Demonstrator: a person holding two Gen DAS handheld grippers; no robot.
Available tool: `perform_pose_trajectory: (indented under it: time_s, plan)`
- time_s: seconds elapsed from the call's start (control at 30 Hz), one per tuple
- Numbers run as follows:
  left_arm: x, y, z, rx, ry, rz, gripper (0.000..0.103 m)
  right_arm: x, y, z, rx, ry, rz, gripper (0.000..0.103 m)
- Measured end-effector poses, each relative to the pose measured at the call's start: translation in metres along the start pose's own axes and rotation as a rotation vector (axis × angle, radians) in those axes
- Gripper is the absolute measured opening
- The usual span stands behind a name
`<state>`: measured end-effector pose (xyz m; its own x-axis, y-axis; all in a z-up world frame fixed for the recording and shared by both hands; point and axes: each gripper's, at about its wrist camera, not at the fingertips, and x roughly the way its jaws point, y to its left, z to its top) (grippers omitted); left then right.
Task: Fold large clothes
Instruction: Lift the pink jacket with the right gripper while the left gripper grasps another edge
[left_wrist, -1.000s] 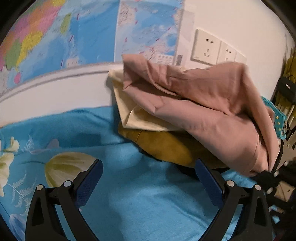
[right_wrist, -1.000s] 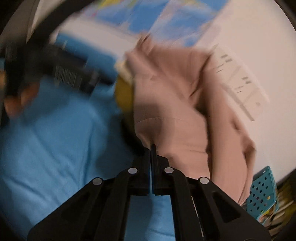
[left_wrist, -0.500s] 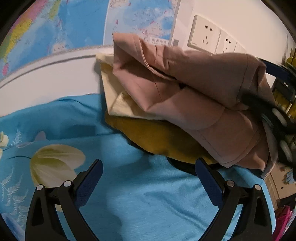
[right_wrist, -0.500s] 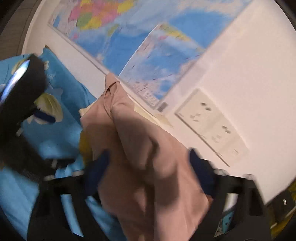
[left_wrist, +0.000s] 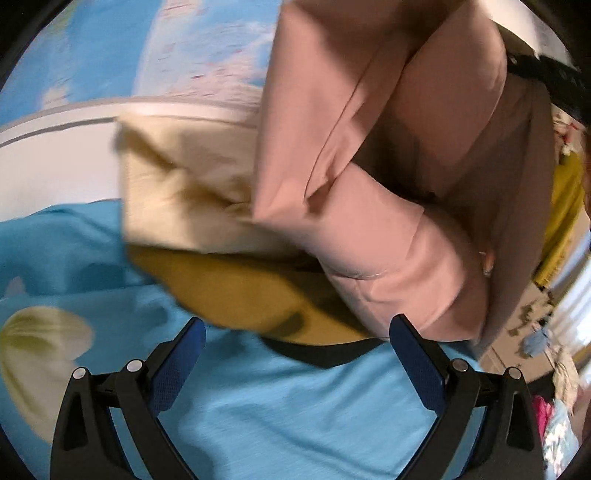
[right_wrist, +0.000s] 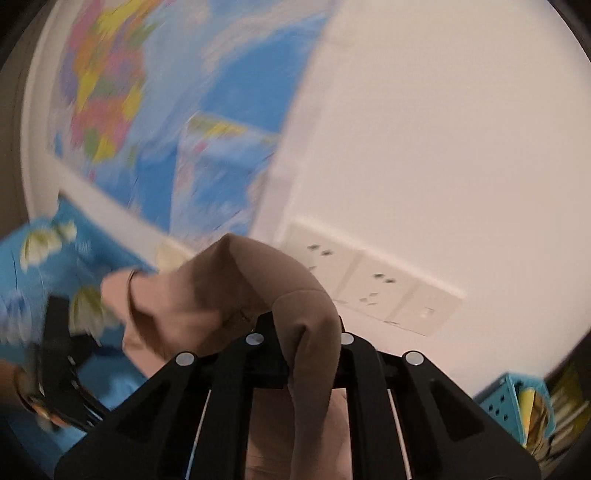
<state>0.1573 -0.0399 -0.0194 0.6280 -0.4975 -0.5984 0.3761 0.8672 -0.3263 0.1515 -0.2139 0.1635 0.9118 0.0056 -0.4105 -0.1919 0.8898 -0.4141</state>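
Above the blue flowered bedsheet (left_wrist: 258, 406), the dusty-pink cloth garment (left_wrist: 388, 192) hangs lifted over a cream folded cloth (left_wrist: 184, 199) and a mustard one (left_wrist: 229, 291). Right gripper (right_wrist: 299, 325) jaws are closing, clenched on a fold of that garment draped over them; left gripper (left_wrist: 295, 354) stands wide, grasping nothing

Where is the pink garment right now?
The pink garment hangs lifted at upper right of the left wrist view, over the cream and mustard clothes on the blue bedsheet, pinched in the closing right gripper.
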Motion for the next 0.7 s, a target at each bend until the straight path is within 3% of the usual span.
perform_pose_trajectory:
  time_s: [0.2,0.33,0.37,0.43,0.5,0.7]
  plan:
    - [0.011,-0.034,0.003,0.086,-0.052,-0.086,0.096,-0.043,-0.030,0.007,0.099,-0.084,-0.011,0.008]
    - [0.035,-0.064,0.005,0.131,-0.037,-0.161,0.094,-0.070,-0.038,0.011,0.110,-0.124,-0.026,0.008]
    - [0.038,-0.070,0.005,0.142,-0.040,-0.179,0.087,-0.075,-0.038,0.010,0.115,-0.126,-0.032,0.008]
    - [0.046,-0.080,0.008,0.165,-0.018,-0.214,0.024,-0.085,-0.042,0.006,0.123,-0.126,-0.031,0.008]
    - [0.047,-0.084,0.011,0.150,-0.002,-0.206,0.016,-0.096,-0.044,0.005,0.127,-0.131,-0.060,0.007]
    - [-0.021,-0.101,0.039,0.188,-0.131,-0.214,0.011,-0.178,-0.064,0.008,0.199,-0.252,-0.111,0.007]
